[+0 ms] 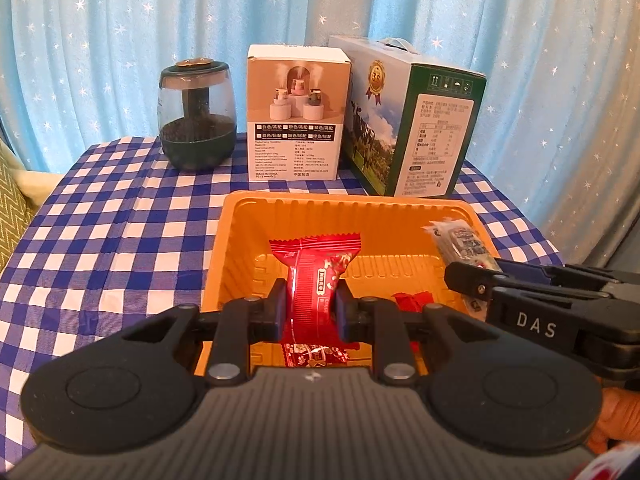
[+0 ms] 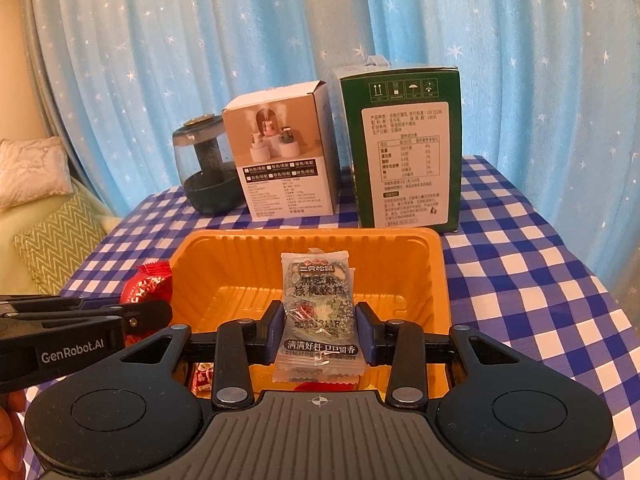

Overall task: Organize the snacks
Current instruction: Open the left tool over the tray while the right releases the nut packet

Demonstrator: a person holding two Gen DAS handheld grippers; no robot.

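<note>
snacks are the thing here, and two of them are up in the air over the orange tray. the left hand-held gripper is clenched on a red snack pack. its pads squeeze the pack at its middle, so the pack looks pinched in like a waist. the pack's long side runs away from the hand-held gripper, with its far end pointing out over the tray floor. the right hand-held gripper is grasping a clear snack pack with dark writing, also at its middle, and this pack's long side points away over the tray too.

both packs sit right above the tray, not off to the side, so the way to go looks like straight down. the left hand-held gripper is over the left part of the tray and the right one is over the right part, side by side and close together. more red snacks already lie at the near end of the tray floor, under the two hand-held grippers. the tray rests on the checked tabletop.
</note>
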